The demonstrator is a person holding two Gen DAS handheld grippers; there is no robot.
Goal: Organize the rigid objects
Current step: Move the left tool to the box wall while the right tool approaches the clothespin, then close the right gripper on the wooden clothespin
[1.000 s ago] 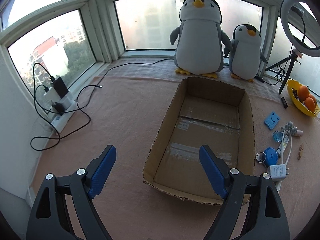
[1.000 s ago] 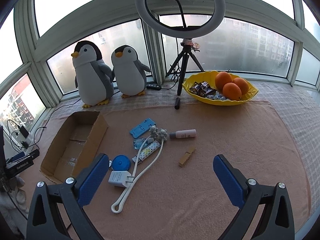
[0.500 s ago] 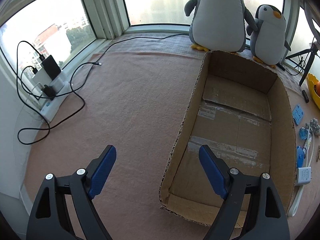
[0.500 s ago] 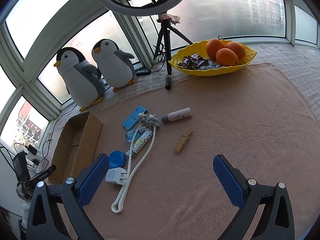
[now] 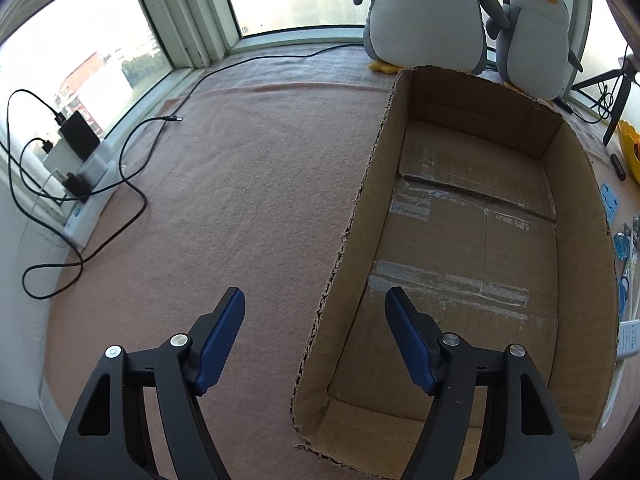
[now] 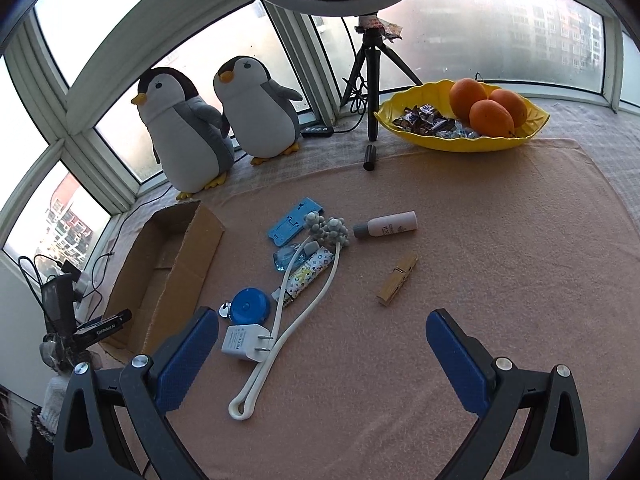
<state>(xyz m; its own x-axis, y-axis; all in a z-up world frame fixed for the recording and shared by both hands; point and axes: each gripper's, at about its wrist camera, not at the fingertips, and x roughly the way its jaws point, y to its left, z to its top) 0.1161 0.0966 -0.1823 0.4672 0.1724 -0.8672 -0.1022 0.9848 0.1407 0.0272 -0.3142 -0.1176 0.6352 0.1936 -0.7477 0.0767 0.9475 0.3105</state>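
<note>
Left claw (image 5: 315, 304) spread, empty, now straddling the near-left wall of the corrugated cardboard box (image 5: 580, 248), closer than before. Only the right wrist view shows the clutter: white charger (image 6: 244, 343), blue round case (image 6: 251, 305), wooden clothespin (image 6: 397, 279), small bottle (image 6: 387, 225) on the pink towel (image 6: 480, 240). Right claw (image 6: 322, 334) spread, empty.
</note>
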